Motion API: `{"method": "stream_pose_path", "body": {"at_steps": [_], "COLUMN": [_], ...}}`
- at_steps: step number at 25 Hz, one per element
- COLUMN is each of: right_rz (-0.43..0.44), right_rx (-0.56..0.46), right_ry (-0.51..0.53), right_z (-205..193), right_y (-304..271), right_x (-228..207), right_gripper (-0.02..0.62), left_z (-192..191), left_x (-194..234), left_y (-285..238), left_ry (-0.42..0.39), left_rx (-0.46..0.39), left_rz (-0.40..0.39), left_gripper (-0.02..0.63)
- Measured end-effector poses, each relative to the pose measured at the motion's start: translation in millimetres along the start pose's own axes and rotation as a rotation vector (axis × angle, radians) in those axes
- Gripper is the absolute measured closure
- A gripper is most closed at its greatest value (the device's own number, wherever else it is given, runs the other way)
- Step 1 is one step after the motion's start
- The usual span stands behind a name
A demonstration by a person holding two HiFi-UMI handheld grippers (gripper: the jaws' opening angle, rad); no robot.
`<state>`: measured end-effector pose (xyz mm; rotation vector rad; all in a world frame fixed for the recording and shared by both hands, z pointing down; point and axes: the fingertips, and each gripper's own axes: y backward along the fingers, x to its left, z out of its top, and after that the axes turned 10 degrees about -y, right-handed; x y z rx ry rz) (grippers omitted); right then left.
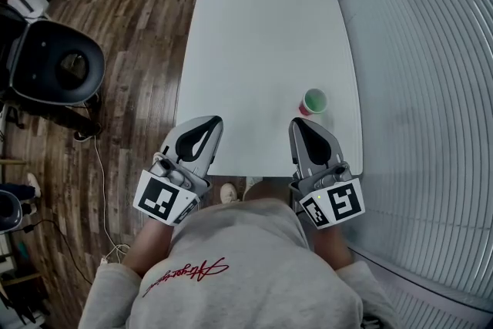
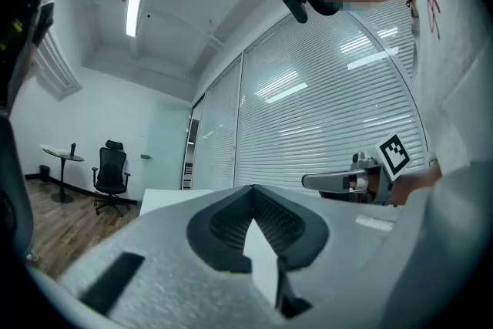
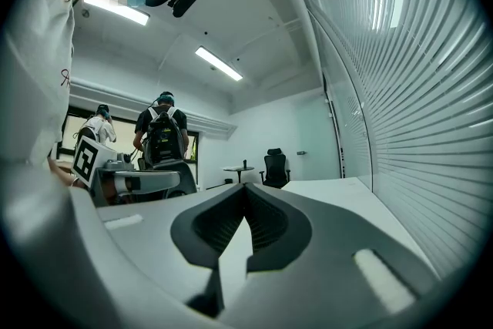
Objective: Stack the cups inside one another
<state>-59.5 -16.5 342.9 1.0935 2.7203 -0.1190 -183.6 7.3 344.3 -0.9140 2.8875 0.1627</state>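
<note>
A single small cup (image 1: pixel 314 101), green inside with a red outer wall, stands upright near the right front of the white table (image 1: pixel 262 27); whether others are nested in it I cannot tell. My left gripper (image 1: pixel 216 122) is held at the table's near edge, left of the cup, its jaws shut and empty. My right gripper (image 1: pixel 296 123) is just in front of the cup, apart from it, also shut with nothing held. In the left gripper view the jaws (image 2: pixel 250 189) meet at the tip; in the right gripper view the jaws (image 3: pixel 245 187) do too. The cup appears in neither gripper view.
A black office chair (image 1: pixel 58 65) stands on the wood floor at left, with a cable (image 1: pixel 100 189) trailing nearby. A wall of white blinds (image 1: pixel 431 88) runs close along the table's right side. Two people (image 3: pixel 163 139) stand far off in the right gripper view.
</note>
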Motion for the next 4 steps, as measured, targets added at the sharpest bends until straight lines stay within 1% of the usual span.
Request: {"method": "stream_pose_path", "body": {"at_steps": [4], "right_rz": [0.002], "right_rx": [0.003], "right_ry": [0.006], "right_z": [2.8], "right_y": [-5.4], "right_x": [3.6], "right_gripper": [0.594], "left_z": [3.0], "left_x": [5.8], "left_y": [1.5], "left_ry": [0.005], "left_rx": [-0.007], "left_rz": [-0.001], "left_gripper": [0.614]}}
